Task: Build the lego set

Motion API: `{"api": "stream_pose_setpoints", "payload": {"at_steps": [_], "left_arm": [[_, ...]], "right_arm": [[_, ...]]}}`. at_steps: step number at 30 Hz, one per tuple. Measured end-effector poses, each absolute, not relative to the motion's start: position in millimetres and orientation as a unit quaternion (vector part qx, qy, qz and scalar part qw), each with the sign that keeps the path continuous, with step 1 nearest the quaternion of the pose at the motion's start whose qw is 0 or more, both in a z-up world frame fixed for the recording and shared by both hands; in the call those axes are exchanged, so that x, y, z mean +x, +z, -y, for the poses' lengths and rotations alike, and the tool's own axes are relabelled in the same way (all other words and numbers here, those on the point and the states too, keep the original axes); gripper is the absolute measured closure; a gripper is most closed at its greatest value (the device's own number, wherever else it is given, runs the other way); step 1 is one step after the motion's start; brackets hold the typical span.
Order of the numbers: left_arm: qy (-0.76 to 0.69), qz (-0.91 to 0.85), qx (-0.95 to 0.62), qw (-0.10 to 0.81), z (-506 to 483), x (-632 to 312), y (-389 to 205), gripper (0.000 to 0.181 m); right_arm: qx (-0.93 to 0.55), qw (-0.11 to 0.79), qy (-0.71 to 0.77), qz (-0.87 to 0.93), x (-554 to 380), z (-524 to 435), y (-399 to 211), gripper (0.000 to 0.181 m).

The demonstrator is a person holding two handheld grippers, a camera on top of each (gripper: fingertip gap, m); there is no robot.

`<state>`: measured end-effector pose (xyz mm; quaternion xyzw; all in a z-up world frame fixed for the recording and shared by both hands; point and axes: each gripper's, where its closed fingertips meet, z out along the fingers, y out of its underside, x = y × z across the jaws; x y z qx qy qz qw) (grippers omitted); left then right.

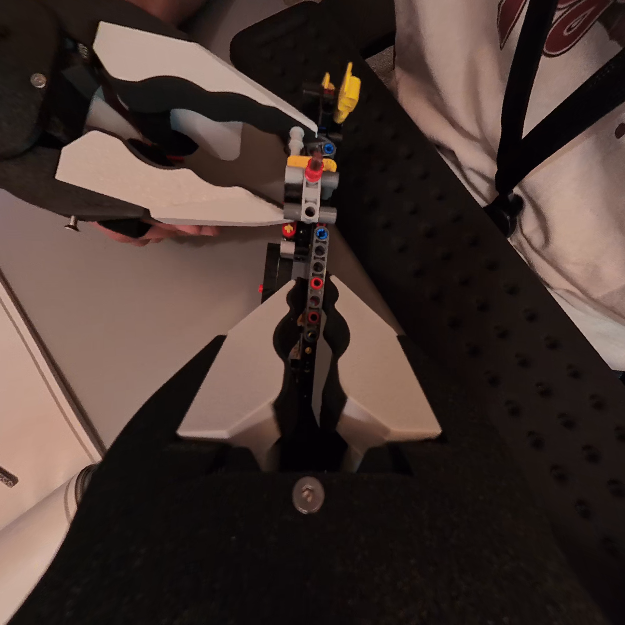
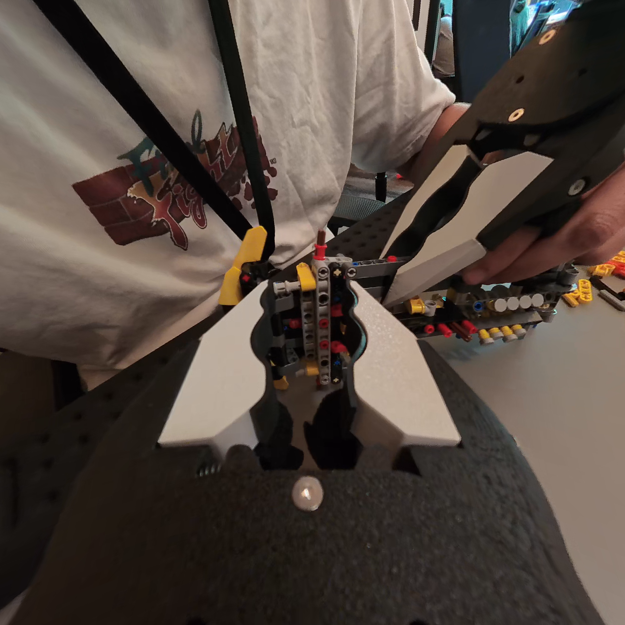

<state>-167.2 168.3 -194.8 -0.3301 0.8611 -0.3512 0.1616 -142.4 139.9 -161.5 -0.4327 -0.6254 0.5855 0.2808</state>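
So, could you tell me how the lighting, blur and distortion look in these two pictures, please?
Left wrist view: dim, warm-tinted, soft; the right gripper is slightly blurred, and straight edges bow toward the frame's edges. Right wrist view: brighter, the lego assembly fairly sharp, with fisheye stretching at the borders.

Pale grey smooth table (image 2: 507, 389); black perforated board (image 2: 368, 223) at far edge; loose yellow, red, grey lego pieces (image 2: 581, 291) far right.

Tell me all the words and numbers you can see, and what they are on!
White cotton T-shirt: coloured lettering over a red brick-wall print, partly crossed by black straps; I won't quote it.
Grey, black and yellow lego model: no writing visible.
Loose yellow lego pieces: too small to tell.
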Motion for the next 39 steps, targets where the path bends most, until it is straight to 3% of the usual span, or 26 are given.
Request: {"api": "stream_pose_setpoints", "payload": {"at_steps": [15,23,30,33,36,39], "left_arm": [[-0.351,-0.857,-0.340,0.162,-171.4,-165.6,-194.7,0.175],[-0.337,-0.827,-0.408,0.189,-185.9,-152.3,-194.4,0.174],[-0.350,-0.824,-0.418,0.156,-188.0,-148.2,-194.4,0.174],[-0.358,-0.838,-0.387,0.140,-180.8,-151.8,-194.5,0.174],[-0.363,-0.845,-0.367,0.139,-179.6,-153.3,-194.2,0.174],[-0.366,-0.851,-0.352,0.133,-176.3,-157.3,-194.3,0.174]], "right_arm": [[-0.444,0.280,0.597,0.607,-140.3,-143.8,-159.6,0.142],[-0.541,0.317,0.514,0.585,-113.3,-169.6,-159.6,0.151],[-0.639,0.406,0.349,0.552,-98.5,-185.8,-158.0,0.135],[-0.598,0.424,0.322,0.599,-105.9,-176.7,-154.4,0.132],[-0.600,0.355,0.347,0.628,-111.7,-173.6,-157.3,0.128],[-0.592,0.251,0.498,0.582,-120.4,-158.0,-140.7,0.129]]}}
